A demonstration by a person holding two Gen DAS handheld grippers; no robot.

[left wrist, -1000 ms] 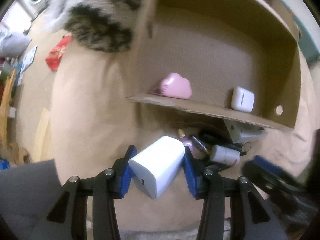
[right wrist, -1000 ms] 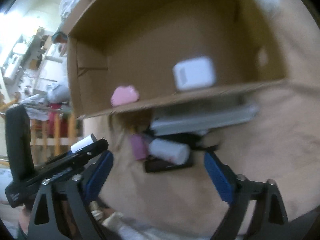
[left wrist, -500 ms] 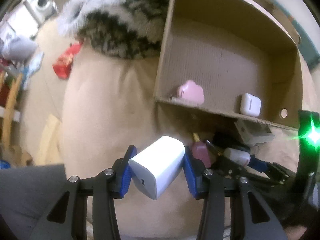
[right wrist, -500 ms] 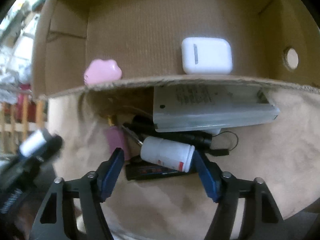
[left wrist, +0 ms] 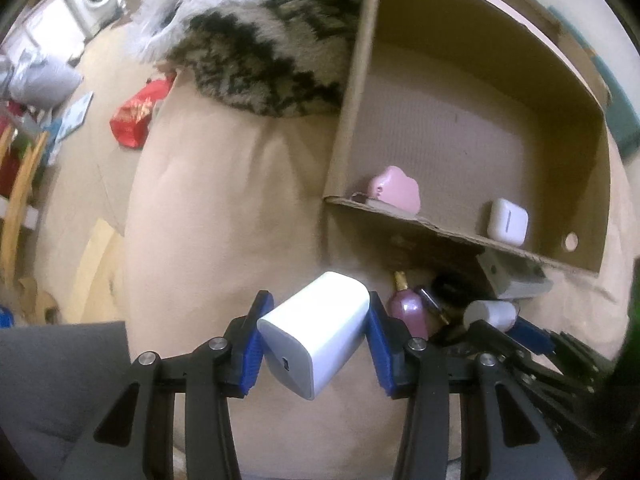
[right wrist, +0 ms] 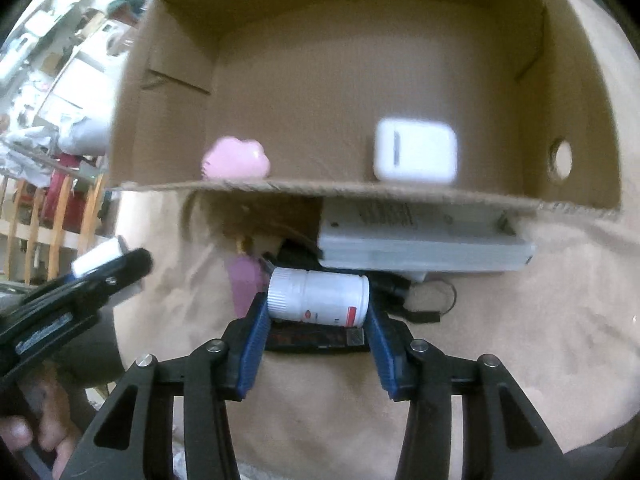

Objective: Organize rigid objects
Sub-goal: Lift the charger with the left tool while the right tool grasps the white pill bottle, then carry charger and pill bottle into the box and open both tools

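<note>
My left gripper (left wrist: 316, 338) is shut on a white charger block (left wrist: 314, 334) and holds it in front of the cardboard box (left wrist: 460, 240). My right gripper (right wrist: 316, 320) has closed its blue pads on the two ends of a white pill bottle (right wrist: 318, 297) that lies in the pile in front of the box. The bottle also shows in the left wrist view (left wrist: 490, 314). The box holds a pink cloud-shaped case (right wrist: 236, 159) and a white earbud case (right wrist: 416, 155). The left gripper shows at the left of the right wrist view (right wrist: 100, 268).
The pile holds a pink perfume bottle (left wrist: 406, 312), a grey remote-like box (right wrist: 424, 240), a black flat device (right wrist: 316, 338) and a black cord (right wrist: 432, 304). All lie on a beige cushion (left wrist: 224, 216). A furry patterned throw (left wrist: 260, 40) lies left of the box.
My right gripper moved forward to the pill bottle and closed from wide open onto its ends. My left gripper drew back a little, still holding the charger.
</note>
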